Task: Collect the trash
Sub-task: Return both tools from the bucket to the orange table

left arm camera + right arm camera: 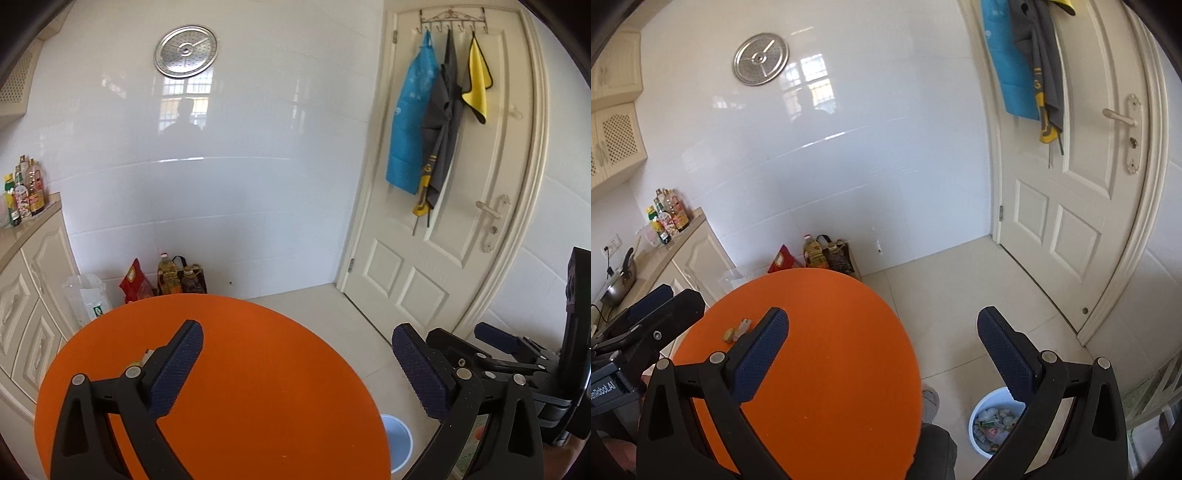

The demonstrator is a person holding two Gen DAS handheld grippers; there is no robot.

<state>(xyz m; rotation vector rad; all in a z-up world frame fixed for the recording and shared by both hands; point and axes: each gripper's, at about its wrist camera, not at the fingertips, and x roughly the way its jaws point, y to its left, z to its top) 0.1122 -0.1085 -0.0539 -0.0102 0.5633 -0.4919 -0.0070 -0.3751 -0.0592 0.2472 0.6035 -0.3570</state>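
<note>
A: Trash scraps [738, 330]: where, counting out from the tongs?

B: Starting at the left tongs [297, 334]: spread wide, gripping nothing. Same for the right tongs [882, 316]: wide apart, empty, poised over the orange tabletop [831, 354].

A: And beyond?

B: Two small bits on the far-left part of the tabletop, touching or nearly so: a yellowish lump and a pale, wrapper-like piece. Just past the left finger of the right tongs, not touching it. Barely peeking out behind a finger in the left view.

A: Handling?

B: Probably feather-light. Likely soft in the lump, maybe peel; too small to tell. Probably thin and crumply in the pale piece, apt to skid on the smooth tabletop.

A: Where to grip?

B: Across the middle of the lump, pads low to the tabletop. At the raised end for the pale piece. Gently, to avoid flicking either off the tabletop.

A: Then?

B: Likely into the white bin [978, 445] on the floor, right of the tabletop, with wrappers inside.
</note>
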